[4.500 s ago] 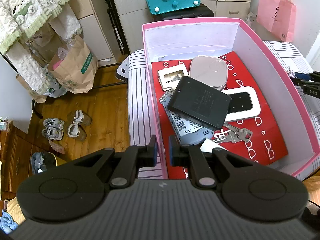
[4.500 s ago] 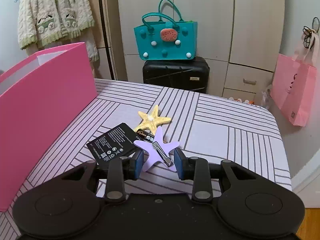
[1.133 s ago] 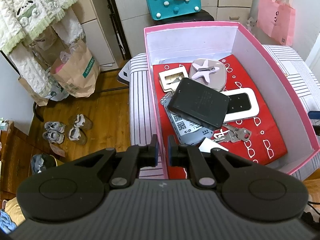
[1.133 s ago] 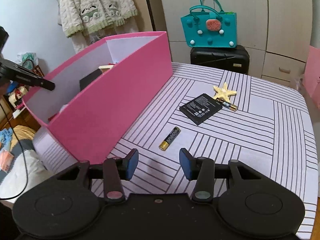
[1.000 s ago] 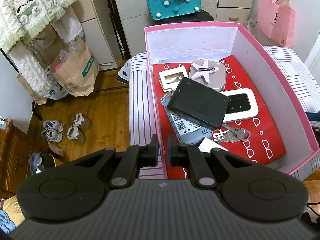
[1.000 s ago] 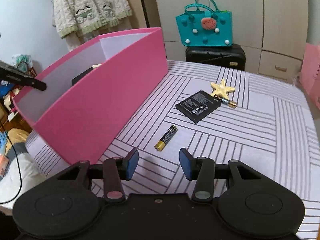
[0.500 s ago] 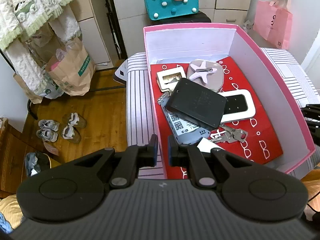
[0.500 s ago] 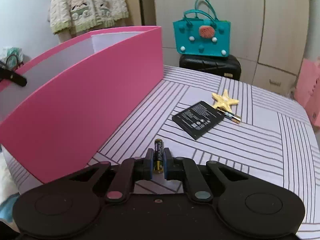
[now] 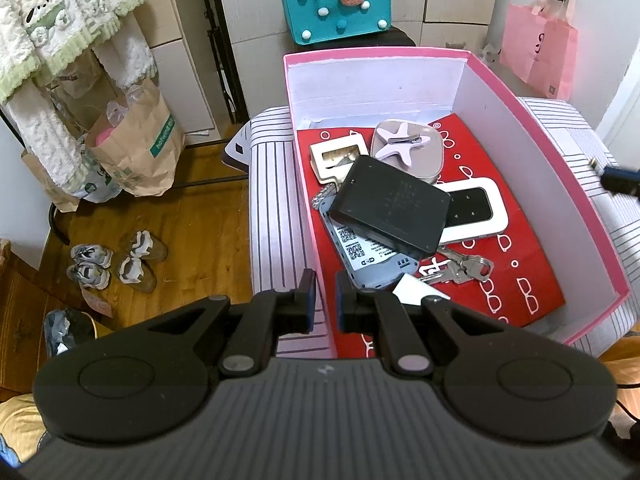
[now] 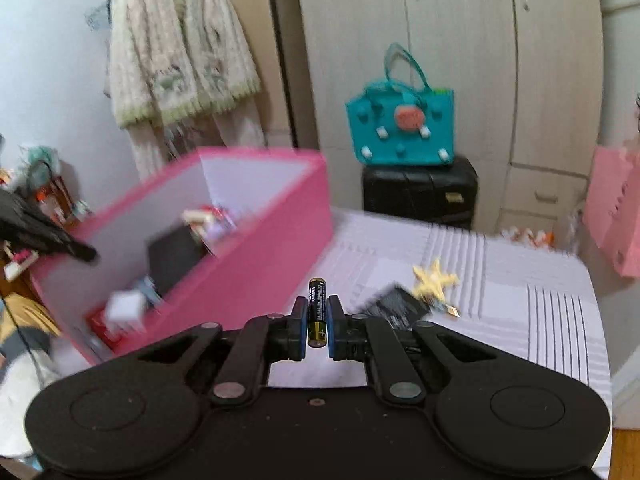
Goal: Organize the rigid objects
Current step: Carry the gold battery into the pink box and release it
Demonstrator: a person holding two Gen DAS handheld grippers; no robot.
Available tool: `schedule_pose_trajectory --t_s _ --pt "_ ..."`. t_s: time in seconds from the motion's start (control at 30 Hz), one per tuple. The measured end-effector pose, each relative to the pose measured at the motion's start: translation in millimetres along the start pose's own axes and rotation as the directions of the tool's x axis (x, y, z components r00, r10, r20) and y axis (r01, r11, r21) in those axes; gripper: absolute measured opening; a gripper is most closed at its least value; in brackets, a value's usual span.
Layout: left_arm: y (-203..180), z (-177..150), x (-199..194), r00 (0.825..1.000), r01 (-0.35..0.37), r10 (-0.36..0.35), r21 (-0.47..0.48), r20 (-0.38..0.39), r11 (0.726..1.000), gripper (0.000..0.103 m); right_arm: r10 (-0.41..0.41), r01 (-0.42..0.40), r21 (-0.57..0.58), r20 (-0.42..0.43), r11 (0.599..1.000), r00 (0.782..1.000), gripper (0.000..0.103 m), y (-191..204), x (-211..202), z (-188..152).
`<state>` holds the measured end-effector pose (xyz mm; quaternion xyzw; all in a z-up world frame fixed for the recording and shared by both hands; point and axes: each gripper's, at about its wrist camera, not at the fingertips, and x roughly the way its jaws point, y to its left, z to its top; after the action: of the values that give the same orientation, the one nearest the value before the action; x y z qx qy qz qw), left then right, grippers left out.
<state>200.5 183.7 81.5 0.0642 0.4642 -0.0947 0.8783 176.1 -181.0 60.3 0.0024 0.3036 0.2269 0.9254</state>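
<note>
- Striped bedcover (image 10: pixel 520 280) under a pink box (image 10: pixel 256 256), with wardrobe doors behind.
- Right gripper (image 10: pixel 317 322) clamped on a battery (image 10: pixel 317 308), raised clear of the cover, just beside the box wall.
- Left gripper (image 9: pixel 325 300) pinched onto the box's near wall (image 9: pixel 320 264).
- Yellow star (image 10: pixel 434 278) lying on the cover.

A box (image 9: pixel 540 152) sits on the left of a bed (image 10: pixel 520 320); inside, a case (image 9: pixel 388 208) lies atop a device (image 9: pixel 368 260), a star clip (image 9: pixel 400 142) behind it, keys (image 9: pixel 460 268) to its right. On the bed right of the box, a starfish (image 10: pixel 434 280) lies just behind a pack (image 10: pixel 396 304). A suitcase (image 10: pixel 420 192) stands beyond, a bag (image 10: pixel 400 124) on it.
</note>
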Motion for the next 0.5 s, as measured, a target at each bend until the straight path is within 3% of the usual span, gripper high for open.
schedule_pose_trajectory --t_s 0.2,0.33,0.5 --pt "1 0 1 1.0 0.006 -0.006 -0.001 0.0 1.0 0.007 0.191 -0.191 -0.034 -0.002 0.981 0.982 0.011 33 -6 35" --pt "5 0 2 1.0 0.025 -0.025 -0.024 0.005 0.999 0.008 0.304 -0.309 -0.041 -0.106 0.95 0.947 0.011 58 13 48" --pt "5 0 3 1.0 0.017 -0.017 -0.015 0.008 1.0 0.008 0.369 -0.397 -0.041 -0.29 0.917 0.883 0.011 83 55 52"
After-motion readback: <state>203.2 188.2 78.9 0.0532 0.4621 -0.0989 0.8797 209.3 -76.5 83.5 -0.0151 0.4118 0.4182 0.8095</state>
